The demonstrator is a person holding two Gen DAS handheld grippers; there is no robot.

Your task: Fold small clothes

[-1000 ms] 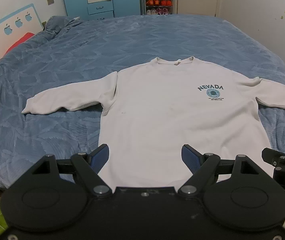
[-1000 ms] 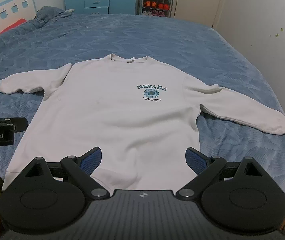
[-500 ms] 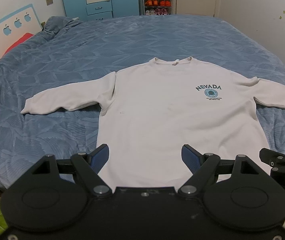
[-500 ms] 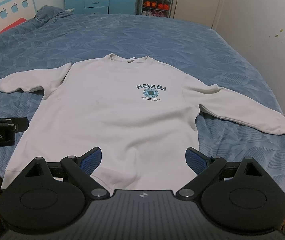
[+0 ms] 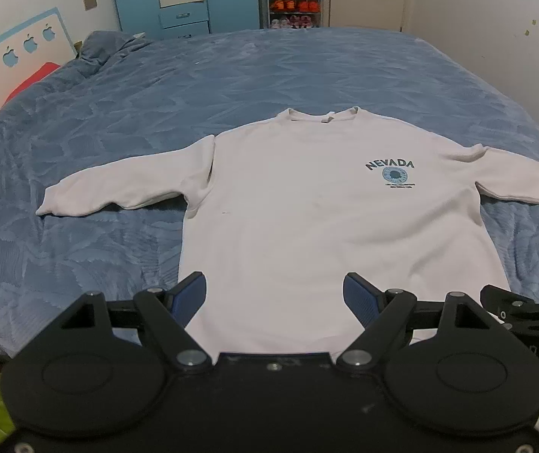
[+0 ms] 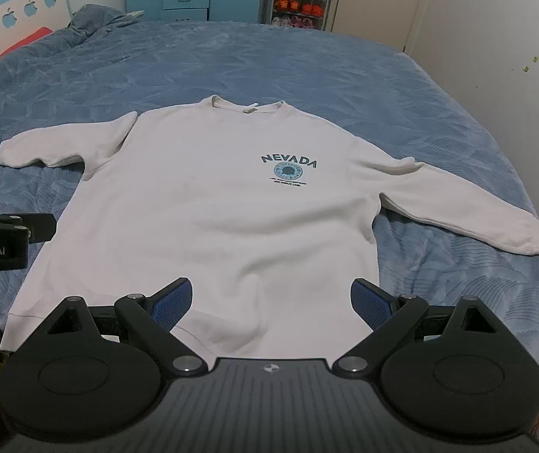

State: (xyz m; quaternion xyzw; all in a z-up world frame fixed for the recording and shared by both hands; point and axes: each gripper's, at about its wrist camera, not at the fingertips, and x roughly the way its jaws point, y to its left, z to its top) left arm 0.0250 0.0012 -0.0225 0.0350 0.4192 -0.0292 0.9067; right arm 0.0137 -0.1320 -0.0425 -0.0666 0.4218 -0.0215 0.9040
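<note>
A white sweatshirt (image 5: 326,219) lies flat and face up on a blue bed (image 5: 231,71), fully spread out. No fold has been made: the body is smooth, both sleeves reach out to the sides, and the collar (image 5: 322,115) points away from the jaws. The hem sits nearest, just under and ahead of both tools.

The left gripper (image 5: 275,296) hovers above the hem with its jaws wide apart and nothing between them. The left sleeve (image 5: 125,185) stretches far off to the left of these jaws, well apart from them.

The right gripper (image 6: 271,300) also hangs over the hem, jaws spread wide and empty. The right sleeve (image 6: 458,211) runs out to the right of these jaws, its cuff near the bed's edge. A printed logo (image 6: 288,170) reading NEVADA sits ahead of the jaws on the chest.

Judging by this layout, the task is at its very start. Everything remains: bringing the sleeves in over the body, folding the sides, then doubling the length. Neither tool touches the cloth yet, as far as can be seen.
</note>
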